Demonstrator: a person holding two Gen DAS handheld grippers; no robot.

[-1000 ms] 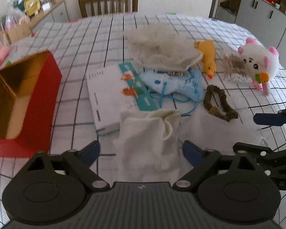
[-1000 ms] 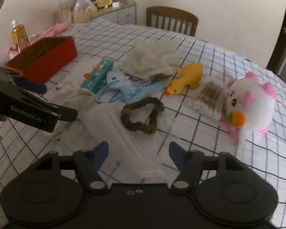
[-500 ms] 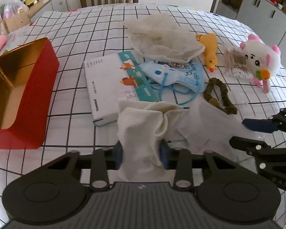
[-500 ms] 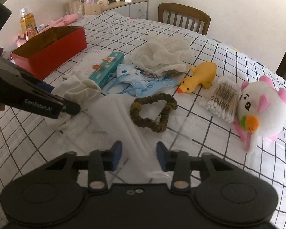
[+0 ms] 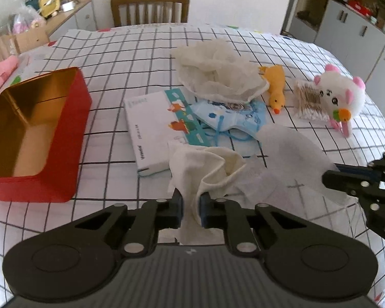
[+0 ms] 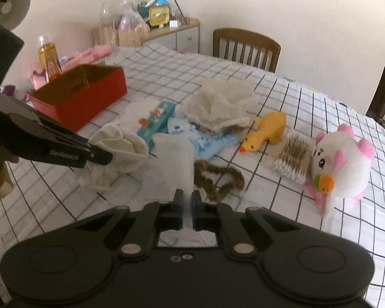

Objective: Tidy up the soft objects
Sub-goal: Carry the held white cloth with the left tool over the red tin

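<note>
My left gripper (image 5: 191, 211) is shut on a crumpled cream cloth (image 5: 205, 164), lifted off the checked tablecloth; it also shows in the right wrist view (image 6: 118, 145). My right gripper (image 6: 187, 211) is shut on a thin white sheet (image 6: 173, 164), which it holds up at the right in the left wrist view (image 5: 292, 151). An open red tin (image 5: 36, 133) with a gold inside stands to the left. Farther off lie a white mesh cloth (image 5: 218, 74), a blue face mask (image 5: 231, 115), a yellow duck toy (image 5: 276, 87), a brown scrunchie (image 6: 218, 179) and a white plush toy (image 5: 341, 97).
A white and teal booklet (image 5: 151, 125) lies under the mask. A pack of cotton swabs (image 6: 292, 159) lies beside the plush toy. A wooden chair (image 5: 150, 6) stands at the table's far edge. A bottle (image 6: 48, 59) and pink items lie beyond the tin.
Both grippers have gone from open to shut: the left closed on the cream cloth, the right on the white sheet. Both cloths have since risen off the table.
</note>
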